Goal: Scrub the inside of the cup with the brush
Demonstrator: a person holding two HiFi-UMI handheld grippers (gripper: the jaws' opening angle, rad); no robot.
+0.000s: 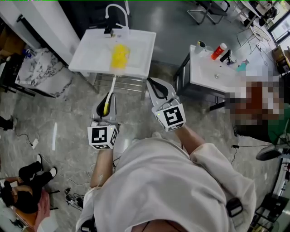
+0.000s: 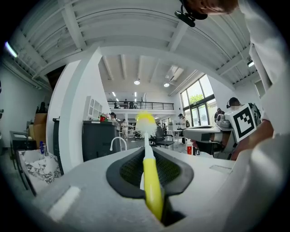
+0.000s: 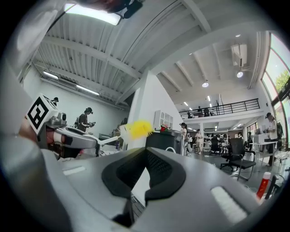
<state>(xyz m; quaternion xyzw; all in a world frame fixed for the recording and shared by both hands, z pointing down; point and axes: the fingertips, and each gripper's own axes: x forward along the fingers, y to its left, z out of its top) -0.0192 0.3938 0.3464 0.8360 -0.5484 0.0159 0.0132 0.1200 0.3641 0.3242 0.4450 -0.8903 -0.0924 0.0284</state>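
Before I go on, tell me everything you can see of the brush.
The brush has a yellow plastic-looking handle, a thin white neck and a fluffy yellow-and-white bristle head. The left gripper is shut on the handle, holding it about level, with the head pointing forward toward the white sink. Nothing else touches it.

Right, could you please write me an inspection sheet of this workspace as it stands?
Surface: white sink table with a tap.
Job's things: brush, with its yellow bristles above that table; no cup made out.
Clutter: red bottle and small items on the side table at right.
Grippers: left claw shut on the brush handle; right claw shut, empty.
Cables: loose leads on the floor at lower left.
Surroundings: patterned bag at left; a person seated at lower left.
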